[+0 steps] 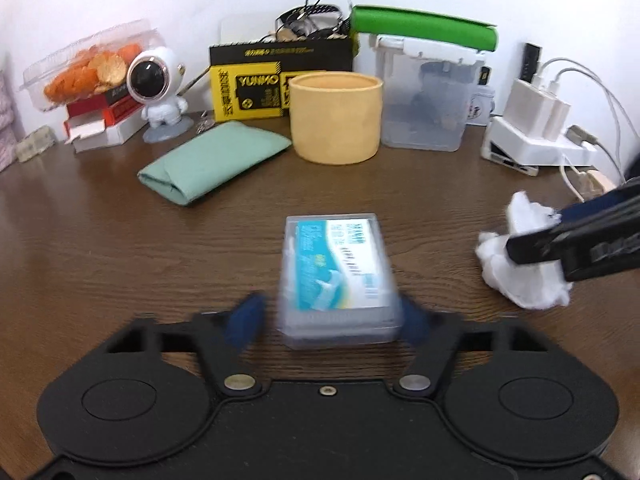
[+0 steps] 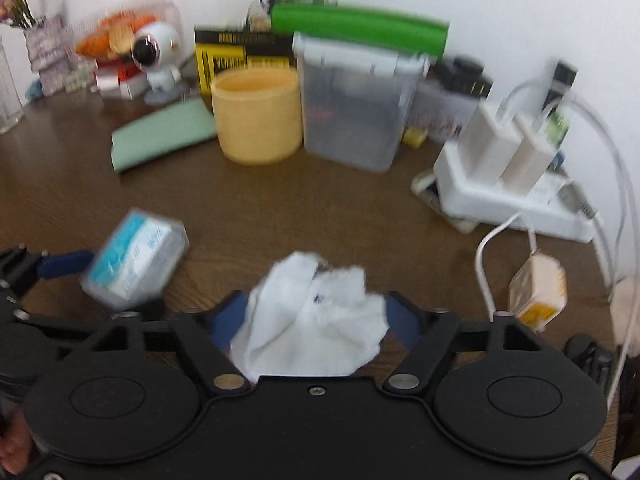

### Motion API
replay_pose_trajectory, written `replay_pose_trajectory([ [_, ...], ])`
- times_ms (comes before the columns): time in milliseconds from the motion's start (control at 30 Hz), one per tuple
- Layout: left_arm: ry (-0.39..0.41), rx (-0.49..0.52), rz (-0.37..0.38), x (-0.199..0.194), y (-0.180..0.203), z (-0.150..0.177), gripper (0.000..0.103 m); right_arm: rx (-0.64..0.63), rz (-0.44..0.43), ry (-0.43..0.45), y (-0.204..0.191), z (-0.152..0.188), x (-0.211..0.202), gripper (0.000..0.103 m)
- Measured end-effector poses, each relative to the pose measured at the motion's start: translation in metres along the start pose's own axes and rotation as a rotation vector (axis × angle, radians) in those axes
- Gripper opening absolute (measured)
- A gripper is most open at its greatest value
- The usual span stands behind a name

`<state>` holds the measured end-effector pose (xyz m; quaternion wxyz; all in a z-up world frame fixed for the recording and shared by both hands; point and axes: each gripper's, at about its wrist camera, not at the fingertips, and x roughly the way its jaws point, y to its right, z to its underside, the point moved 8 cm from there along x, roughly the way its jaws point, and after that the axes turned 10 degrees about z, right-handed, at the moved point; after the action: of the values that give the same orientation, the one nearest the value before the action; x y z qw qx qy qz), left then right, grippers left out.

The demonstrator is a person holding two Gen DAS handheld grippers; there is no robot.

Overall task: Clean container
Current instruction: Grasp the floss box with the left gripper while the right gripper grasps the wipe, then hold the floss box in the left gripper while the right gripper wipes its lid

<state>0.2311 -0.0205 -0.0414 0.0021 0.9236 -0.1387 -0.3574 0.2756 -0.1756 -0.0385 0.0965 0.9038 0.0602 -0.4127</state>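
A small clear plastic container (image 1: pixel 338 276) with a blue-and-white label lies on the brown table between the blue pads of my left gripper (image 1: pixel 332 320). The right pad touches it; a small gap shows at the left pad. The image is blurred. The container also shows in the right wrist view (image 2: pixel 136 260), with the left gripper (image 2: pixel 120 284) around it. My right gripper (image 2: pixel 312 320) is shut on a crumpled white tissue (image 2: pixel 312 320). In the left wrist view the tissue (image 1: pixel 520 264) and right gripper (image 1: pixel 532 236) are to the right of the container, apart from it.
Along the back wall stand a yellow cylindrical cup (image 1: pixel 335 116), a tall clear lidded box (image 1: pixel 426 96), a folded green cloth (image 1: pixel 212 160), an astronaut figure (image 1: pixel 160 88) and a yellow-black box (image 1: pixel 256 88). A white power strip (image 2: pixel 500 184) with chargers and cables sits right.
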Motion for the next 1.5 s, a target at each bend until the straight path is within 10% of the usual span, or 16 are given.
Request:
replay_pose_trajectory([
  [167,0.017,0.074,0.075,-0.006,-0.01,0.005,0.057,-0.012,0.015,0.016,0.001,0.007,0.009,0.05],
  [267,-0.002,0.102,0.115,-0.012,-0.014,0.008,0.056,-0.01,0.009,0.002,0.0,0.009,0.003,0.012],
  [733,-0.005,0.417,0.541,-0.128,0.044,0.108,0.056,-0.316,-0.445,0.162,-0.106,0.083,-0.156,0.011],
  [1133,-0.033,0.472,0.538,-0.141,0.054,0.132,0.057,-0.274,-0.345,0.143,-0.07,0.116,-0.144,0.011],
  [1500,-0.051,0.441,0.492,-0.135,0.059,0.125,0.059,-0.317,-0.499,0.154,-0.116,0.132,-0.16,0.011],
])
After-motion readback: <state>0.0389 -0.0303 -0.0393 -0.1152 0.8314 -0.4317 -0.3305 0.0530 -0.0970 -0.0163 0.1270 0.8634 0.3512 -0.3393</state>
